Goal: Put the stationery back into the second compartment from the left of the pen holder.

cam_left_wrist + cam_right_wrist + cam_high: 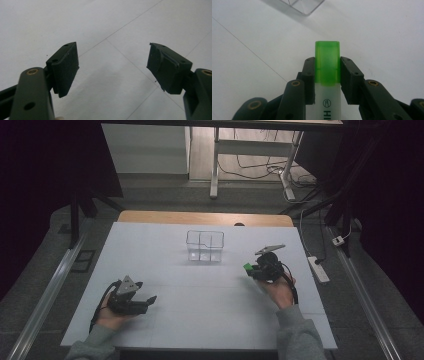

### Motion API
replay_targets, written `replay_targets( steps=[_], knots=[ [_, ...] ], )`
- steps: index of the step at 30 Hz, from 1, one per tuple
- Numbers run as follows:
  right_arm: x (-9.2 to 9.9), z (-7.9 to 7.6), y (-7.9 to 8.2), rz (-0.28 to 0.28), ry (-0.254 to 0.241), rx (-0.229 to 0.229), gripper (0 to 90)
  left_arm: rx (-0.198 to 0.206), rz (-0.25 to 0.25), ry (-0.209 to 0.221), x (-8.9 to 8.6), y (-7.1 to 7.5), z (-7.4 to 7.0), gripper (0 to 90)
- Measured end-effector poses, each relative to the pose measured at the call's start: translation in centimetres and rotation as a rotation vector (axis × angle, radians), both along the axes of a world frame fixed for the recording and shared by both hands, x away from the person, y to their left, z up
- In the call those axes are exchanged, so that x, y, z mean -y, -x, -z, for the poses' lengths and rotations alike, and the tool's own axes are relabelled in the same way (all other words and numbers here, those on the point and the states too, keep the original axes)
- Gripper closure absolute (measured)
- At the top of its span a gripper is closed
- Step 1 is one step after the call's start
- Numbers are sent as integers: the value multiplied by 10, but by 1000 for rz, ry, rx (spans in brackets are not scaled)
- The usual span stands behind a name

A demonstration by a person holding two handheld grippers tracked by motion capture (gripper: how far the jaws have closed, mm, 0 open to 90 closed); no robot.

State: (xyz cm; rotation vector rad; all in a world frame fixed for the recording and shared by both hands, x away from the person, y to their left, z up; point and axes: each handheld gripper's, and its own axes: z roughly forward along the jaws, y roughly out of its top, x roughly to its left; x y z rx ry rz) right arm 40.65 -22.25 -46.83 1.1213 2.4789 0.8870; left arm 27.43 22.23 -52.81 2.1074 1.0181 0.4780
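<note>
Dim room, dark curtains on both sides, cables and a power strip [318, 268] on the floor at right. White desk [200, 315] across the middle of the high view, wooden edge showing along its far side.

Clear plastic organizer box [205, 245] with dividers sitting just above frame center, nothing visible inside. One corner of it also poking in at the top of the right gripper view [305, 5].

Right gripper [250, 268] at middle right of the high view, near the box but apart from it, clamped on a highlighter [327, 65] with a green cap. Close up: jaws pinching the cap from both sides, white barrel with black print running down to the bottom edge, green cap pointing up the frame.

Left gripper [148, 302] at lower left, held in a hand just above the desk, well apart from everything else. Jaws spread wide in its own view [112, 67], nothing between them, just bare white surface with thin seam lines.
</note>
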Motion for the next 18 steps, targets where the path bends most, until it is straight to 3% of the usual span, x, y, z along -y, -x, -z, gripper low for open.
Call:
replay_targets(
  steps=[8,18],
  knots=[
    [5,-8,2,18,-116,35,669,1,-2,9,0,1,-1,249],
    [1,-20,11,9,-201,122,669,17,0,-4,4,5,-4,250]
  ],
)
